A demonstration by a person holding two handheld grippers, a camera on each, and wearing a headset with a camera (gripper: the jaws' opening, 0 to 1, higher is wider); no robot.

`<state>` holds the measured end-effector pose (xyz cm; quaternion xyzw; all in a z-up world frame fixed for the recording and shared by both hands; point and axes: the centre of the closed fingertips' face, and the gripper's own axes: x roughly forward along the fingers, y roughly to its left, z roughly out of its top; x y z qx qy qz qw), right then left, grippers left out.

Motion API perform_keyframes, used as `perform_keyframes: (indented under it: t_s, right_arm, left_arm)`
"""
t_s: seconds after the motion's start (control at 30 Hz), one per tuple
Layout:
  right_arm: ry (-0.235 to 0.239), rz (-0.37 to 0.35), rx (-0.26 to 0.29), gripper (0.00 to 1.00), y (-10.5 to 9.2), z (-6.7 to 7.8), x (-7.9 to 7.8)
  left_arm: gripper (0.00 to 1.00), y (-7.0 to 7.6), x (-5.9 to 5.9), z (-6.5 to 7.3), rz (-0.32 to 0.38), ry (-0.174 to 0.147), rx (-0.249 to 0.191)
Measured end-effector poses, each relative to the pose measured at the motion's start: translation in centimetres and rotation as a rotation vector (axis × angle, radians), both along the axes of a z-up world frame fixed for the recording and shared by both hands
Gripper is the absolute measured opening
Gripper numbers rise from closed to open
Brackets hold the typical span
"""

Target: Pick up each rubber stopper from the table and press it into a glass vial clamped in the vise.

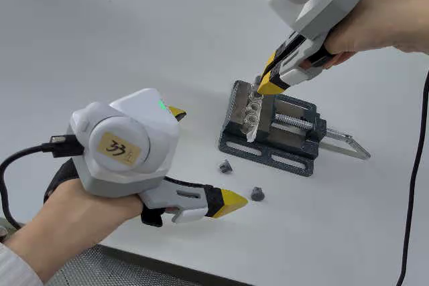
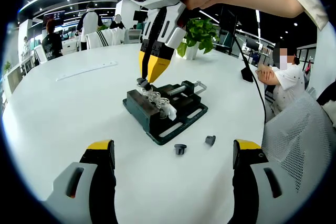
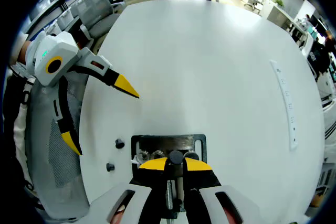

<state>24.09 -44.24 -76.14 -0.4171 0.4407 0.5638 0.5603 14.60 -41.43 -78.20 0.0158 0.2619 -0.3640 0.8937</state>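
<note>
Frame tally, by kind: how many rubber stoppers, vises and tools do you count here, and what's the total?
Rubber stoppers: 3 (two loose on the table, the second at; one pinched in the right tool)
Vise: 1
Tools: 2 (left tool open, right shut)
Total: 6
Glass vials left out: they overlap too much to count.

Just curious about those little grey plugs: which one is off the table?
The stopper pinched in the fingers of the right gripper, over the vise. The other two stoppers lie loose on the table.
</note>
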Motion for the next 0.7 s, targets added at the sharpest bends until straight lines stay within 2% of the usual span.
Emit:
perform_keyframes:
  t_s: [0.23, 0.3, 0.4, 0.53, 0.63, 0.7]
  right_arm:
    - [0.0, 0.004, -0.008, 0.07, -0.1, -0.2, -0.3]
    - [-0.003, 0.003, -0.004, 0.07, -0.1, -0.1, -0.3]
    - [-0.002, 0.001, 0.004, 0.07, -0.2, 0.2, -0.5]
    - [-0.003, -0.002, 0.013, 0.08, -0.5, 0.6, -0.4]
    - [-0.007, -0.004, 0.015, 0.09, -1.1, 0.8, -0.5]
    - [-0.003, -0.005, 0.017, 0.11, -1.4, 1.0, -0.7]
  left_arm:
    - [0.92, 0.0, 0.1, 0.1, 0.003, -0.001, -0.002]
    - [0.91, 0.1, 0.4, 0.3, 0.007, 0.0, -0.014]
    - [0.89, 0.1, 2.1, 1.4, 0.026, -0.014, -0.046]
    - [0.82, -0.3, 4.7, 3.3, 0.08, -0.023, -0.152]
    - [0.76, -0.7, 5.9, 3.5, 0.084, -0.029, -0.152]
    - [0.74, -1.0, 6.5, 3.1, 0.081, -0.025, -0.148]
